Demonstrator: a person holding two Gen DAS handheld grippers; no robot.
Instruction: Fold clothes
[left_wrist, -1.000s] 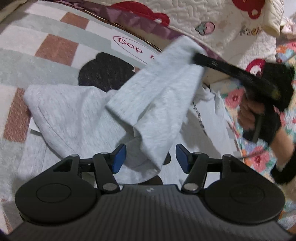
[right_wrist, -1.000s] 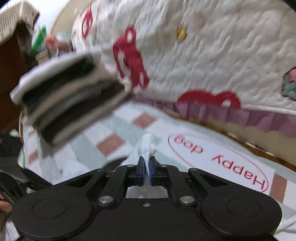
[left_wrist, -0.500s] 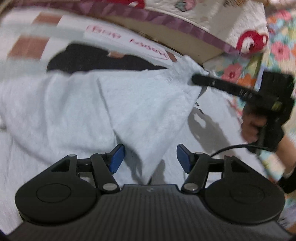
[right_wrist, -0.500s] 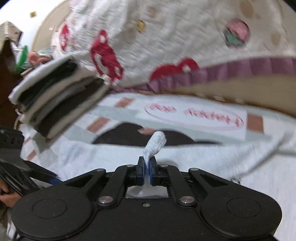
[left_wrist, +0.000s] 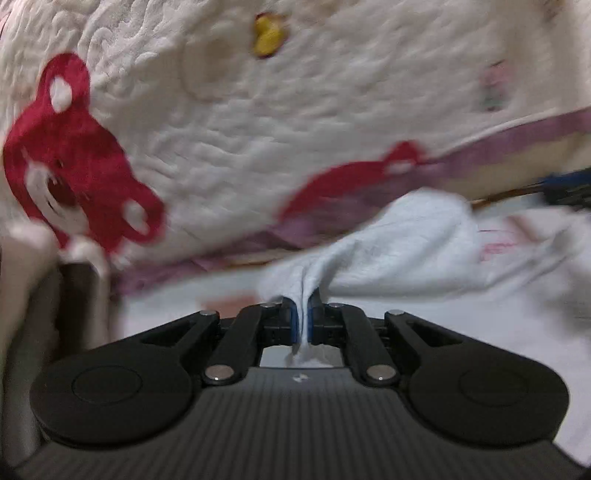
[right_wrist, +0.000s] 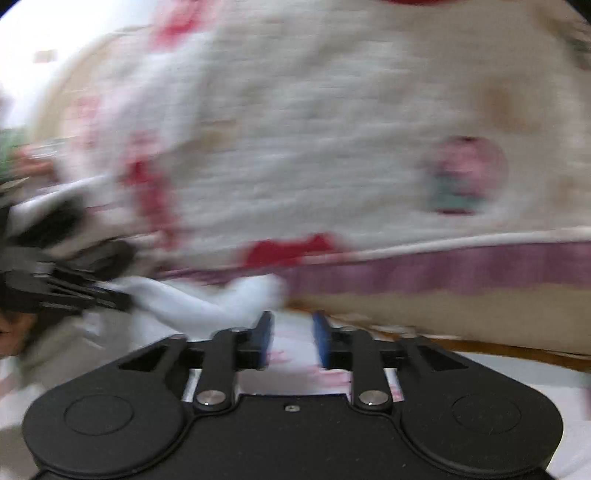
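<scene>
While the left gripper (left_wrist: 303, 310) pinches a bunched edge of the pale grey garment (left_wrist: 406, 243), the right gripper (right_wrist: 291, 339) stands parted and empty. From the left grip the cloth trails forward and rightward over the mat, so the right gripper is nearer its loose end (right_wrist: 255, 295), just ahead and left of its fingers.

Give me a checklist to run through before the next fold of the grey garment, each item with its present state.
1. Left gripper shut on the grey garment: ok, cloth is pinched between its fingers.
2. Right gripper free for a new grasp: ok, fingers apart, nothing between them.
3. Garment lying flat: not ok, it is bunched and raised toward the quilt.
4. Next corner to grasp located: cannot tell, both views are blurred.
5. The two grippers apart from each other: ok, the left one shows off to the side in the right wrist view.
</scene>
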